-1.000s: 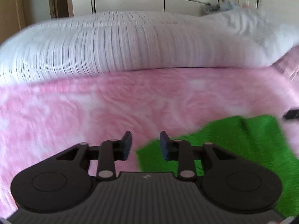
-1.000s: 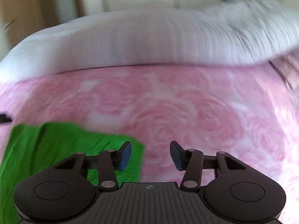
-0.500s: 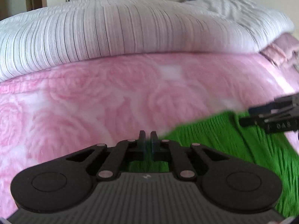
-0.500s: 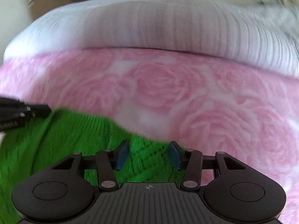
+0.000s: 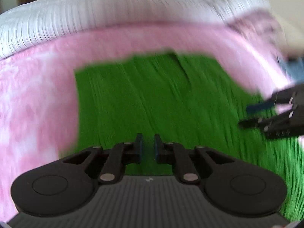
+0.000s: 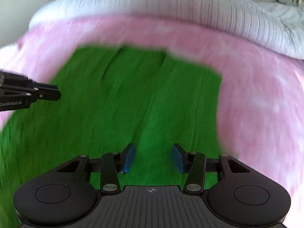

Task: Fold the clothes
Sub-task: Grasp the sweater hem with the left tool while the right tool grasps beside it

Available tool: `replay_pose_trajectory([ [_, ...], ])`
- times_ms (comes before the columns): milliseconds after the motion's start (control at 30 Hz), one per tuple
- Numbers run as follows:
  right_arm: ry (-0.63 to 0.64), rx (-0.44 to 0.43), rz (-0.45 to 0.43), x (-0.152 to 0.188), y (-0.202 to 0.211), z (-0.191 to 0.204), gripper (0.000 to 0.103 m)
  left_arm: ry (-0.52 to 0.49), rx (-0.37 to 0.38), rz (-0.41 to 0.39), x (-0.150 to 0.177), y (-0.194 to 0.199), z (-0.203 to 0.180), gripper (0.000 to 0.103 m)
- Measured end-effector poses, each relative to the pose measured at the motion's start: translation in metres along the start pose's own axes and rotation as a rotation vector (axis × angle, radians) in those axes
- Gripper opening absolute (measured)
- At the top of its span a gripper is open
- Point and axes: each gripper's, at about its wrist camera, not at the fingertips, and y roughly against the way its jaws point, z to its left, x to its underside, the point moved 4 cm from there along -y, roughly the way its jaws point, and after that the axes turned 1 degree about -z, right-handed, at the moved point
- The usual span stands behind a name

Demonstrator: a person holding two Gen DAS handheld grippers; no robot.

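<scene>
A bright green knitted garment [image 5: 161, 98] lies spread on the pink rose-patterned blanket [image 5: 34, 98]; it also fills the right wrist view [image 6: 133, 98]. My left gripper [image 5: 146, 146] is above the garment's near part, its jaws a narrow gap apart with nothing between them. My right gripper [image 6: 153, 156] is open and empty above the garment. Each gripper shows in the other's view: the right one at the right edge [image 5: 273, 117], the left one at the left edge [image 6: 28, 93]. Both views are motion-blurred.
A white striped duvet [image 5: 95, 17] is heaped along the far side of the bed, also in the right wrist view [image 6: 209, 13]. Pink blanket surrounds the garment [image 6: 266, 104]. Wardrobe doors stand behind.
Both grippers have pulled back and up, so much more of the green garment shows. The left gripper, shut half a second ago, has opened slightly. The right stays open.
</scene>
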Motion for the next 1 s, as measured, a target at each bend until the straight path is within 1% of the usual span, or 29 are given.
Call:
replay_pose_trajectory([
  [67,0.034,0.076,-0.023,0.038,0.024,0.017,0.048,0.008,-0.042,0.007,0.030,0.023,-0.010,0.007],
  [100,0.025,0.096,-0.015,0.054,0.035,0.022,0.048,0.011,-0.064,0.011,0.045,0.035,-0.015,0.006],
  [133,0.001,0.107,0.008,0.071,0.047,0.024,0.048,0.030,-0.079,0.024,0.058,0.048,-0.017,0.007],
  [200,-0.045,0.110,0.038,0.095,0.069,0.024,0.048,0.067,-0.098,0.041,0.081,0.073,-0.019,0.007],
  [267,-0.085,0.112,0.075,0.116,0.091,0.023,0.048,0.057,-0.125,0.090,0.102,0.094,-0.023,0.007],
  [333,-0.132,0.108,0.106,0.125,0.109,0.021,0.048,0.074,-0.126,0.126,0.105,0.107,-0.023,0.007],
  [367,-0.142,0.109,0.153,0.125,0.112,0.021,0.048,0.099,-0.117,0.128,0.102,0.113,-0.023,0.007],
  [400,-0.146,0.112,0.186,0.122,0.113,0.021,0.048,0.128,-0.103,0.108,0.095,0.116,-0.022,0.007],
  [433,-0.155,0.112,0.170,0.115,0.117,0.022,0.048,0.156,-0.086,0.079,0.087,0.118,-0.022,0.007],
  [500,-0.171,0.086,0.070,0.090,0.120,0.025,0.048,0.166,-0.057,0.016,0.066,0.111,-0.026,0.007],
  [567,-0.177,0.040,0.007,0.061,0.108,0.031,0.048,0.122,-0.006,0.017,0.057,0.091,-0.037,0.007],
  [600,-0.179,0.021,-0.006,0.048,0.098,0.035,0.048,0.097,0.023,0.025,0.054,0.081,-0.042,0.007],
  [667,-0.174,-0.019,-0.018,0.026,0.075,0.044,0.048,0.047,0.079,0.040,0.047,0.060,-0.054,0.008],
  [733,-0.152,-0.023,-0.004,0.017,0.053,0.055,0.048,-0.004,0.135,0.055,0.041,0.040,-0.065,0.008],
  [767,-0.130,-0.018,0.015,0.020,0.045,0.062,0.048,-0.029,0.164,0.062,0.038,0.030,-0.071,0.008],
  [800,-0.108,-0.012,0.029,0.025,0.040,0.069,0.048,-0.045,0.177,0.055,0.043,0.031,-0.073,0.008],
  [867,-0.074,0.011,0.024,0.045,0.052,0.083,0.048,-0.069,0.189,0.025,0.062,0.047,-0.076,0.008],
  [933,-0.054,0.031,0.047,0.070,0.068,0.095,0.048,-0.017,0.224,0.036,0.084,0.065,-0.071,0.008],
  [1000,-0.068,0.052,0.076,0.104,0.093,0.105,0.048,0.026,0.257,0.061,0.107,0.086,-0.066,0.008],
])
